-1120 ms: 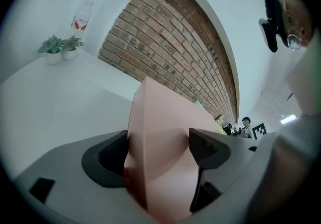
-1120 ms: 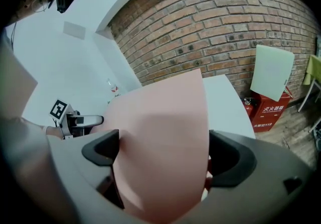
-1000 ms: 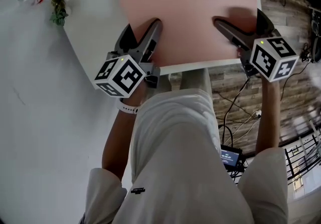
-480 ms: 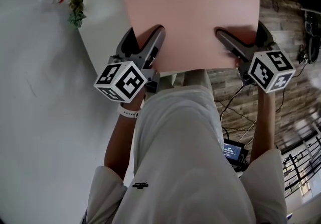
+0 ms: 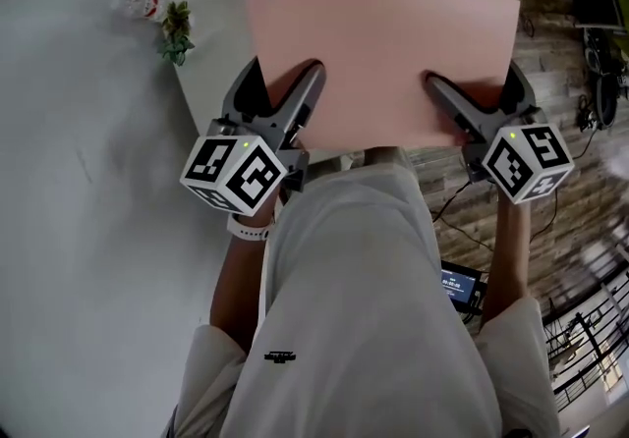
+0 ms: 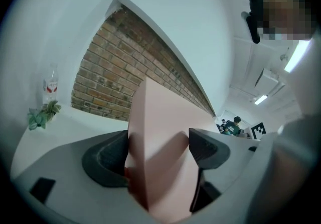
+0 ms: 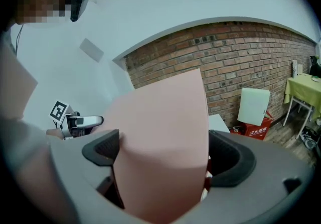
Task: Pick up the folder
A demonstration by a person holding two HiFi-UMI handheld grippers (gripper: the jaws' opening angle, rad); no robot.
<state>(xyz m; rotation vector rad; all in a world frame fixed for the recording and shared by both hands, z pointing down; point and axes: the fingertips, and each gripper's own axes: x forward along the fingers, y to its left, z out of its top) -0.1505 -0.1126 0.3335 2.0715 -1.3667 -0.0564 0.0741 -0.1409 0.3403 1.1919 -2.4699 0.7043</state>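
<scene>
A pink folder [image 5: 383,48] is held up above the white table [image 5: 211,53], gripped along its near edge on both sides. My left gripper [image 5: 290,97] is shut on the folder's near left part, and in the left gripper view the pink folder [image 6: 160,137] rises between its dark pads [image 6: 108,160]. On the near right part my right gripper [image 5: 472,102] is shut too. The right gripper view shows the folder [image 7: 160,142] filling the gap between its jaws.
A small green plant [image 5: 177,31] and a plastic bottle [image 5: 138,6] stand at the table's far left. Cables and a small screen [image 5: 460,287] lie on the wooden floor at the right. A brick wall [image 7: 235,62], a white board [image 7: 253,105] and a red box [image 7: 256,127] are beyond.
The folder has risen off the table and now hangs over its near edge toward the person, carried by both grippers. The plant and bottle have shifted right in the head view.
</scene>
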